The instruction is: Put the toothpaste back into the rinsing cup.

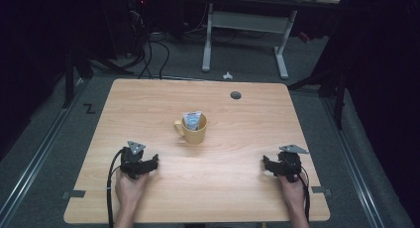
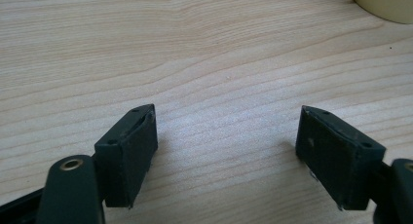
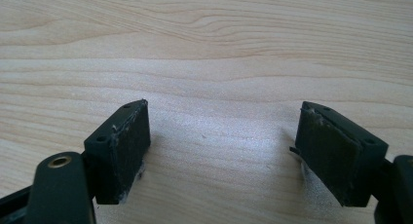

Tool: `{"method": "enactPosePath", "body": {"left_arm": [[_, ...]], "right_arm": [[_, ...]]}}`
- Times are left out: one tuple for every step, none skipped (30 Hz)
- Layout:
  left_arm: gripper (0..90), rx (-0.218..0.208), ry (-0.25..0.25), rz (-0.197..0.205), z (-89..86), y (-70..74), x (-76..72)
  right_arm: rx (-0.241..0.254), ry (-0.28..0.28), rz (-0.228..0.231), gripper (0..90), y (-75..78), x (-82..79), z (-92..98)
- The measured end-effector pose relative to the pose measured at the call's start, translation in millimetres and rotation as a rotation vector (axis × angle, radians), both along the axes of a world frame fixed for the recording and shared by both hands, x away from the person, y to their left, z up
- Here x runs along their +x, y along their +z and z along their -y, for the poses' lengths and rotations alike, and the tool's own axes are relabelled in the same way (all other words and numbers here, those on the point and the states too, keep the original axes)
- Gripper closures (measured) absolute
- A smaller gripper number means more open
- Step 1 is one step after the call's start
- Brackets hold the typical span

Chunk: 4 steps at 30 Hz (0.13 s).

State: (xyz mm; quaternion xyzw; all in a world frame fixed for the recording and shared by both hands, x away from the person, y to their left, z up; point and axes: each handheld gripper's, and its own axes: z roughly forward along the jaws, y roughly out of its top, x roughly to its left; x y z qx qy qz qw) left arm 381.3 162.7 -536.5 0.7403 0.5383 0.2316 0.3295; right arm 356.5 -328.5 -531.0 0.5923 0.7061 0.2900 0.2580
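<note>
Wooden tabletop [image 1: 148,99]: yellow mug [image 1: 192,128] upright at centre, handle pointing left, packet [image 1: 191,120] inside. Left gripper [image 1: 151,162] and right gripper [image 1: 267,164] near edge, fingers [image 2: 127,153] wide apart, holding nothing.

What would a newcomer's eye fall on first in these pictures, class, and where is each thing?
The yellow mug stands out at the middle of the wooden table, handle to the left, with a pale crumpled packet inside. Nearer the person, the left gripper and right gripper sit open at either side, each held in a hand.
</note>
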Motion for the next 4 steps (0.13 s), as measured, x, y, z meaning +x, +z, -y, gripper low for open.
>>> {"method": "enactPosePath", "body": {"left_arm": [[22.9, -0.001, -0.001, -0.001, 0.0, 0.0, 0.0], [22.7, -0.002, -0.001, -0.002, 0.0, 0.0, 0.0], [22.7, -0.002, -0.001, -0.002, 0.0, 0.0, 0.0], [22.6, -0.003, -0.001, -0.003, 0.0, 0.1, 0.0]], "right_arm": [[0.000, 0.000, 0.000, 20.6, 0.0, 0.0, 0.0], [-0.001, 0.001, 0.001, 20.6, 0.0, 0.1, 0.1], [-0.001, 0.001, 0.000, 20.6, 0.0, 0.1, 0.1], [-0.001, 0.001, 0.001, 20.6, 0.0, 0.1, 0.1]]}}
